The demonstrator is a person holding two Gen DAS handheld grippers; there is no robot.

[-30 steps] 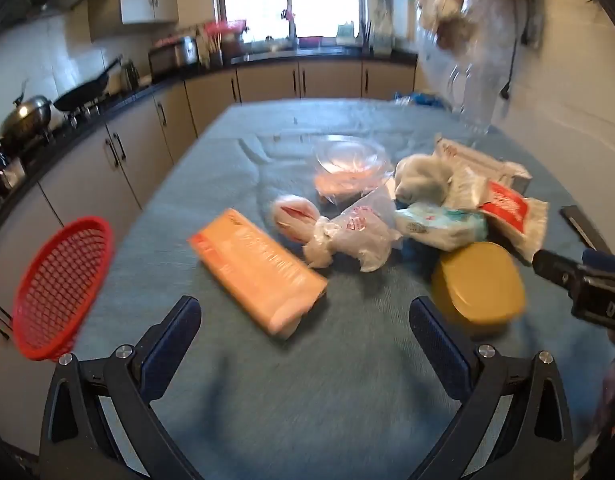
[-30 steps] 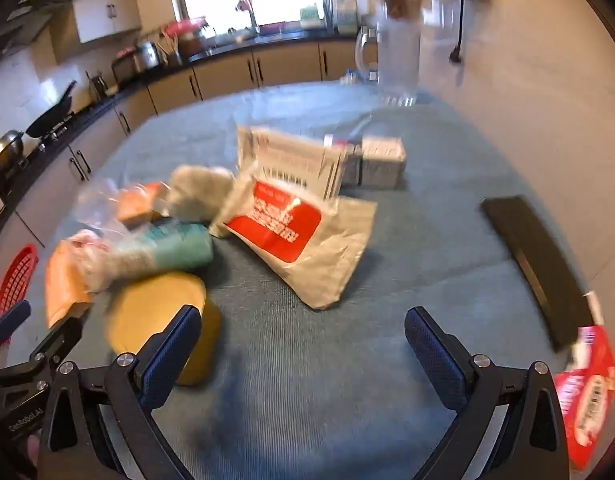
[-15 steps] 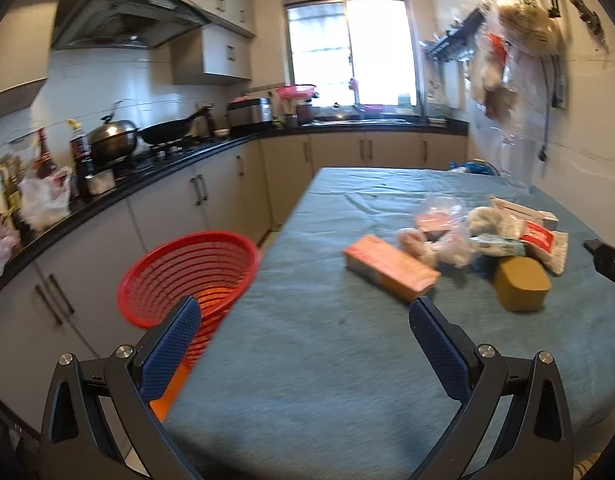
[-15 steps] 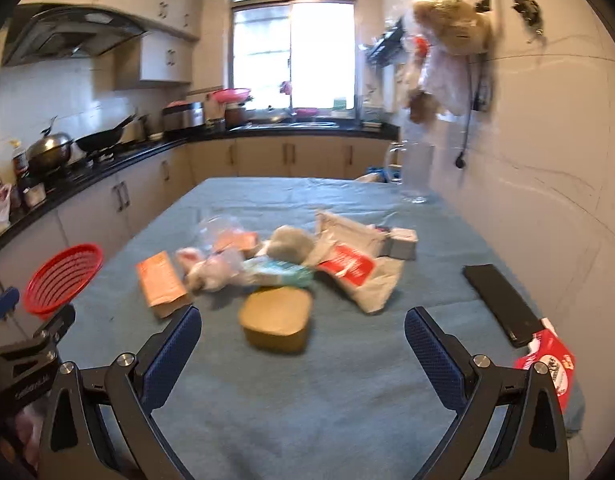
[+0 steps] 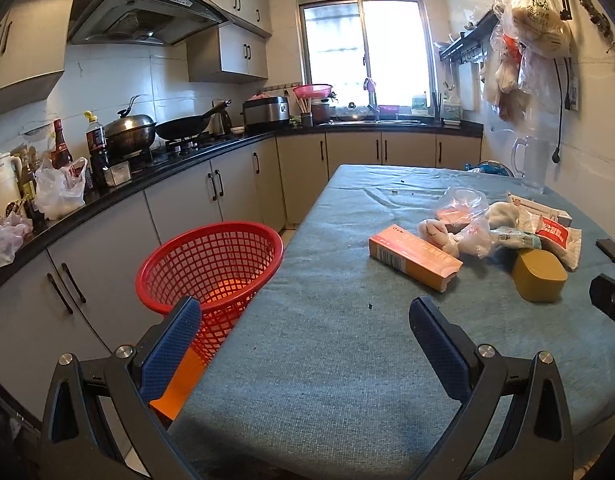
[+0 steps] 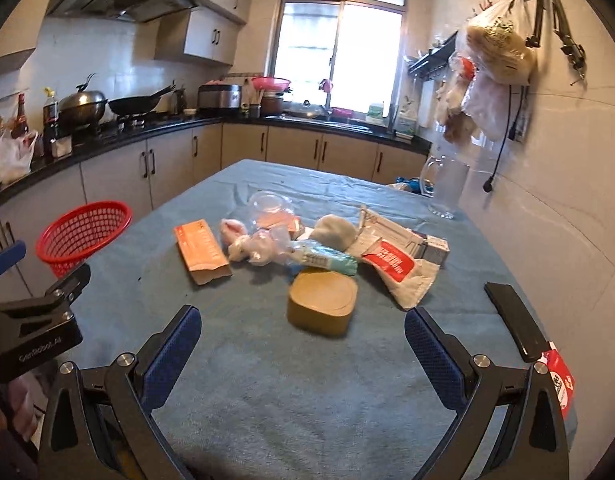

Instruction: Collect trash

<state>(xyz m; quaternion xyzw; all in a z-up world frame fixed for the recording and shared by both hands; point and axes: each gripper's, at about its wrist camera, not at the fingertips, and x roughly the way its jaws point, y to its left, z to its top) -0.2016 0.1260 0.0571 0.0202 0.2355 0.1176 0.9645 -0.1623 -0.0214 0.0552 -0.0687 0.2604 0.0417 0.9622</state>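
The desk (image 5: 327,360), under a blue-grey cloth, carries the whole pile of trash across its middle and right part, ahead of both grippers and apart from them. The red basket (image 5: 211,264) stands off the desk's left edge, just beside it, so anything picked up has to travel left to reach it.

The left gripper (image 5: 305,344) hovers low at the near edge with its jaws spread wide and nothing between them. The right gripper (image 6: 303,344) is likewise wide open and empty, aimed straight at the pile.

The orange carton (image 5: 413,258) is the nearest piece to the left gripper and the closest to the basket; its long axis runs diagonally, from far-left to near-right in the left wrist view, so I judge the jaws would need to turn across its narrow width. The yellow tub (image 6: 322,300) lies almost dead ahead of the right gripper, nearer to it than to the left one. Behind them sit a crumpled plastic bag (image 5: 455,232), a teal-and-white packet (image 6: 327,258) and a white pouch with a red label (image 6: 395,268); the label's print is too small to read. A black flat object (image 6: 515,320) lies by the desk's right edge.

The left gripper's body, seen from the right wrist, reads "GenRobot.AI".
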